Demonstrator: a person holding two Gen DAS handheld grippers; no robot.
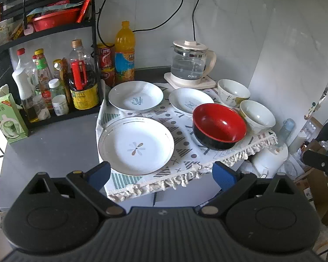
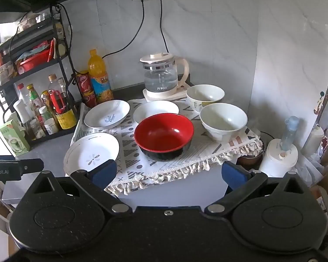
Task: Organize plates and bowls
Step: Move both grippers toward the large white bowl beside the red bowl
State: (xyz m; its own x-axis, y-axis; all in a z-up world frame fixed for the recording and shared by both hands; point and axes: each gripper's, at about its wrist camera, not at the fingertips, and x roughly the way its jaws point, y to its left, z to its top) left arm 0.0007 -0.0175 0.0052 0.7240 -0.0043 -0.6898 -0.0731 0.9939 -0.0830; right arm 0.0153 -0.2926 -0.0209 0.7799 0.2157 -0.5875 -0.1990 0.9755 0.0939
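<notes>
In the right wrist view the red bowl [image 2: 164, 133] hides the near edge of the middle plate [image 2: 155, 108], and the right gripper [image 2: 167, 173] covers part of the rim of the flower plate [image 2: 91, 152]. All dishes sit upright, mouths up, on the patterned cloth [image 2: 207, 150] over the tabletop [image 1: 50, 150]; being round, they show no long axis. Two white bowls [image 1: 257, 115] stand at the right. The left gripper [image 1: 161, 172] and the right both have jaws spread wide, holding nothing.
</notes>
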